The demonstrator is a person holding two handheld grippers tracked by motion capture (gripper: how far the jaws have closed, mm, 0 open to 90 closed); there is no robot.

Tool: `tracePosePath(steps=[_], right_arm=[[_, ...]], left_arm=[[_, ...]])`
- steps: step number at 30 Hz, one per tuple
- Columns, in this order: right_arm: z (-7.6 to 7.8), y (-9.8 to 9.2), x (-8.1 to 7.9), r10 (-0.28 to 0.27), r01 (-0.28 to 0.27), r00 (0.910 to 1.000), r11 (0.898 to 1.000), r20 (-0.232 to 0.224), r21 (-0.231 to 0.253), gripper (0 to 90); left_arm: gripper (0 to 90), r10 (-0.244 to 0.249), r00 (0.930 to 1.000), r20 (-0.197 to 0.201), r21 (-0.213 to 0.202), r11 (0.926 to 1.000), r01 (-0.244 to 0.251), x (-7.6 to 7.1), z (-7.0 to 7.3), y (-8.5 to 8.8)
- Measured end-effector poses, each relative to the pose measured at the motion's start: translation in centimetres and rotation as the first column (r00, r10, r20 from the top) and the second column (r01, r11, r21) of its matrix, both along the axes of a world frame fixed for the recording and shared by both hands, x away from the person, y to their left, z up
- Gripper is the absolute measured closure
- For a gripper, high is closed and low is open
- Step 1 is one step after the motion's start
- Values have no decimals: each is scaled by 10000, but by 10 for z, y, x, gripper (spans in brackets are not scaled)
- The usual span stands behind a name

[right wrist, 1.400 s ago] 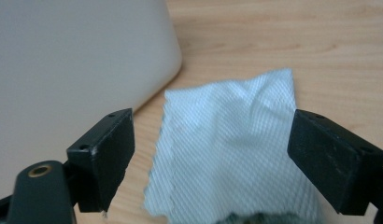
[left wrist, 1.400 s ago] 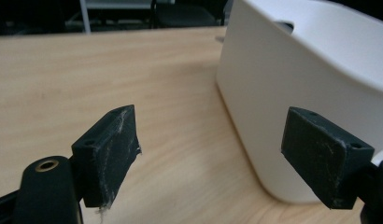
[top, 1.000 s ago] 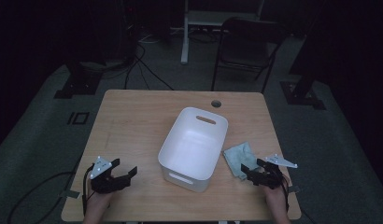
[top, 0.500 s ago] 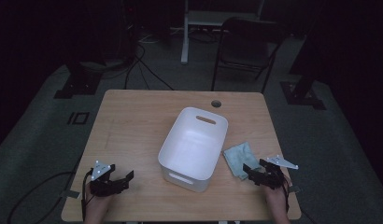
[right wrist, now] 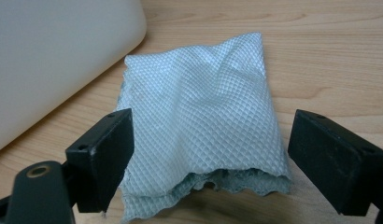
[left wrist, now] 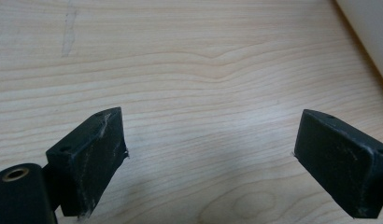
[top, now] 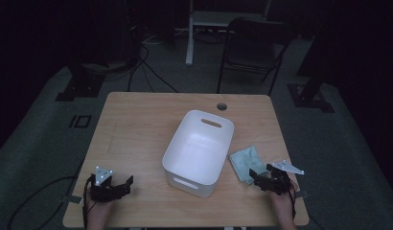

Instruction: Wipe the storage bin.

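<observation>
- The cloth (right wrist: pixel 203 121) was a pale blue-green piece with a fine diamond-mesh weave, folded over itself into a rough rectangle with creases across its top.
- Its near edge showed stacked layers, the lower one wavy and slightly darker.
- The cloth (top: pixel 246 162) lay flat on the table (top: pixel 137 129), just beside the right side of the white bin (top: pixel 198 152), towards the table's front right corner.
- The right gripper (right wrist: pixel 206 163) stood with its jaws wide apart, one on each side of the cloth's near end; the pads were not pressing on it. In the high view the right gripper (top: pixel 261 176) sat at the cloth's near corner.
- The left gripper (left wrist: pixel 210 154) had its jaws spread wide over bare wood, having just been opening, with nothing between them. In the high view the left gripper (top: pixel 119 184) sat low near the front left of the table, well apart from the bin.
- The bin was open-topped with a slot handle in its far wall and another in its near wall; its inside looked plain white.
- Whether the left jaw of the right gripper touched the cloth's edge could not be settled; the cloth's corner ran behind it.
- The room beyond the table was dark; a chair (top: pixel 254 48) and floor cables were only faintly made out.
- Both hands were cut off by the lower edge of the high view.
</observation>
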State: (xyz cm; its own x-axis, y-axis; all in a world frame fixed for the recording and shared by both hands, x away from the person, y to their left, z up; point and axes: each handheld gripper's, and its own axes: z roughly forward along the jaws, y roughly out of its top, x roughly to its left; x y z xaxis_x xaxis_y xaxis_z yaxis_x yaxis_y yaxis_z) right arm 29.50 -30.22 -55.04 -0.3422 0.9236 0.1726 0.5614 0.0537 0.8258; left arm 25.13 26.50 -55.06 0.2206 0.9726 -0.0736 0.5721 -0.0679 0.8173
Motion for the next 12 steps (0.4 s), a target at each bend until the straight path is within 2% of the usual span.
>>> tracePosePath(steps=[3, 6, 12], right_arm=[[-1, -1, 0, -43, 43, 10000, 10000, 14, 11, 142], [-2, -1, 0, -104, 104, 9999, 9999, -12, 23, 142], [-3, -1, 1, -60, 60, 10000, 10000, -66, -35, 142]], left_arm=[[92, 482, 9988, 22, 227, 9986, -482, -1, -1, 3], [92, 757, 9971, 71, 30, 9971, -757, -1, -1, 8], [94, 740, 9972, -83, 56, 9972, -740, 1, -3, 7]])
